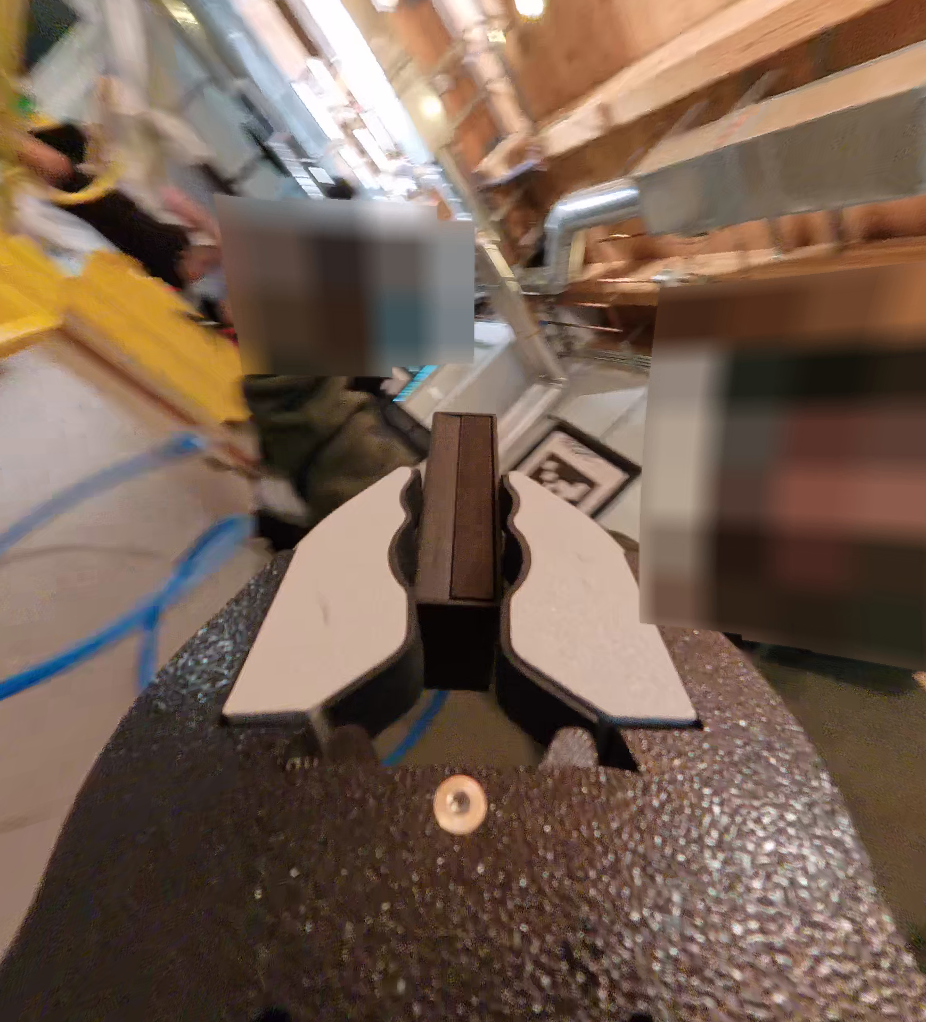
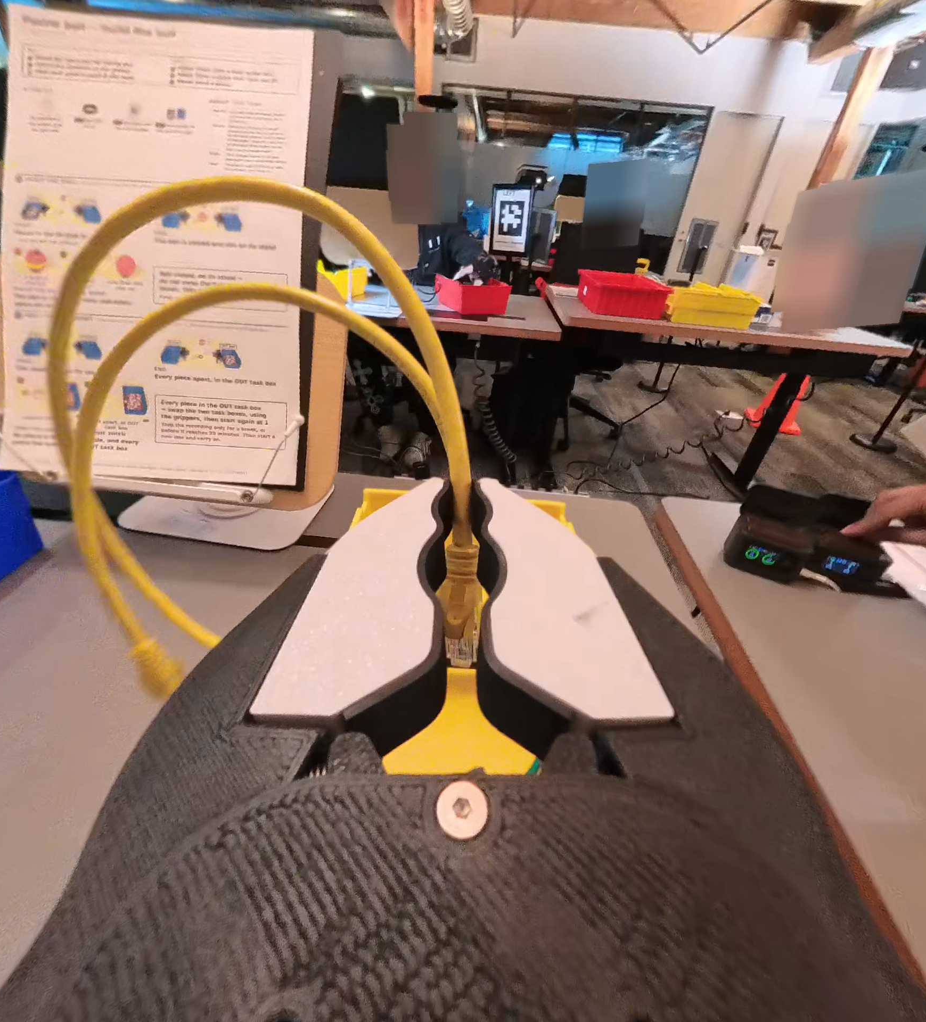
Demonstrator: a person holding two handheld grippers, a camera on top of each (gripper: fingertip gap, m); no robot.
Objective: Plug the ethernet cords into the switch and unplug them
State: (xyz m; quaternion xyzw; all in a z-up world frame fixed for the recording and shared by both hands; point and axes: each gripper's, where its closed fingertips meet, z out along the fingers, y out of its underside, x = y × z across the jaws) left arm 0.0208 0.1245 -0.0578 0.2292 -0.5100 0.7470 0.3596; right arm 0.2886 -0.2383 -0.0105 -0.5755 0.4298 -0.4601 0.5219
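My right claw (image 2: pixel 463 545) is pinching a yellow cord (image 2: pixel 261 301) just behind its plug (image 2: pixel 459 625), and the clear tip of the plug points back at me. The cord loops up high and comes down on my left, where its other plug (image 2: pixel 155 663) hangs above the grey bench (image 2: pixel 18 774). A yellow bin (image 2: pixel 449 741) sits under this claw. My left claw (image 1: pixel 459 498) is squeezing a dark flat box (image 1: pixel 460 509), which I think is the switch, and holds it up tilted. A blue cord (image 1: pixel 62 580) lies on the bench at the left, all blurry.
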